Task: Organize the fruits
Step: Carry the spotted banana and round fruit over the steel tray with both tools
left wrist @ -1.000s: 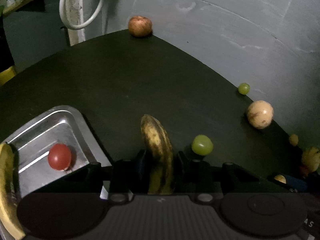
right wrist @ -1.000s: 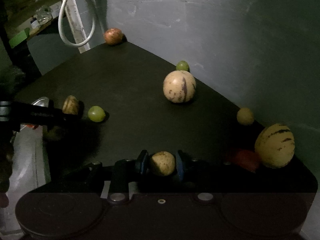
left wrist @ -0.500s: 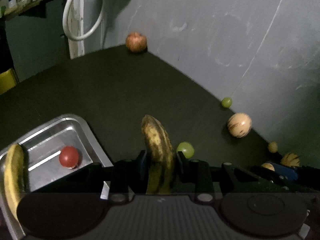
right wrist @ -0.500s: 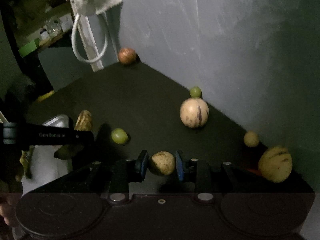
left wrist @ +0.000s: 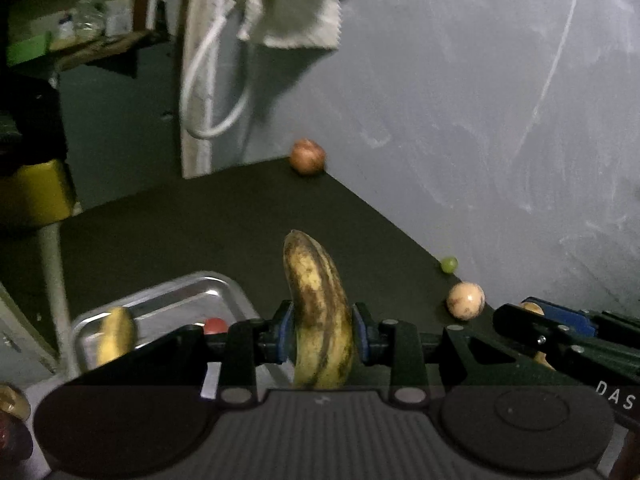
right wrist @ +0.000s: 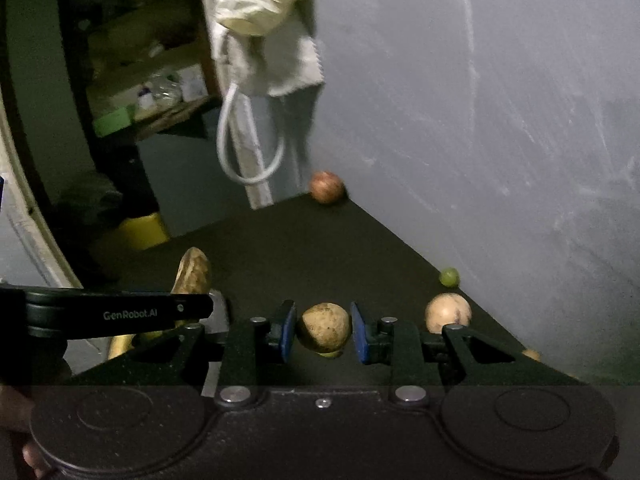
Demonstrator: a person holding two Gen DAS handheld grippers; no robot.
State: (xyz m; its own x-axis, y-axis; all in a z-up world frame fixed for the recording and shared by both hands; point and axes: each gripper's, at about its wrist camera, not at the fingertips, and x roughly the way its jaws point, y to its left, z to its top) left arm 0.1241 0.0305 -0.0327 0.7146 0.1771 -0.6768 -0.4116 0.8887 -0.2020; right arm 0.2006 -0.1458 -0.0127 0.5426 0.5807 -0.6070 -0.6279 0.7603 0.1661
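The left gripper (left wrist: pixel 322 330) is clamped on a spotted banana (left wrist: pixel 318 312), its blue pads pressing both sides of the fruit, which points away from the camera with its tip raised above the dark table (left wrist: pixel 200 220). Below and to the left lies a metal tray (left wrist: pixel 188 292) holding a red tomato (left wrist: pixel 215 325) and a second banana (left wrist: pixel 114 334), blurred, near the tray's left rim. The right gripper (right wrist: pixel 323 332) is closed on a small round brownish fruit (right wrist: pixel 323 327), held clear of the table between its blue pads. In the right wrist view the left gripper's body crosses the left side with the banana's tip rising behind it. On the table, a reddish apple (left wrist: pixel 307 156) sits in the far corner against the grey wall (left wrist: pixel 480 120). Along the wall edge lie a green grape (left wrist: pixel 449 264) and, just nearer, a pale round fruit (left wrist: pixel 465 301) with brown marks, the two close but apart. A white cloth (left wrist: pixel 288 8) and a looped white cable (left wrist: pixel 208 92) hang beyond the table's far edge. A yellow object (left wrist: pixel 34 192) shows at the left, off the table.
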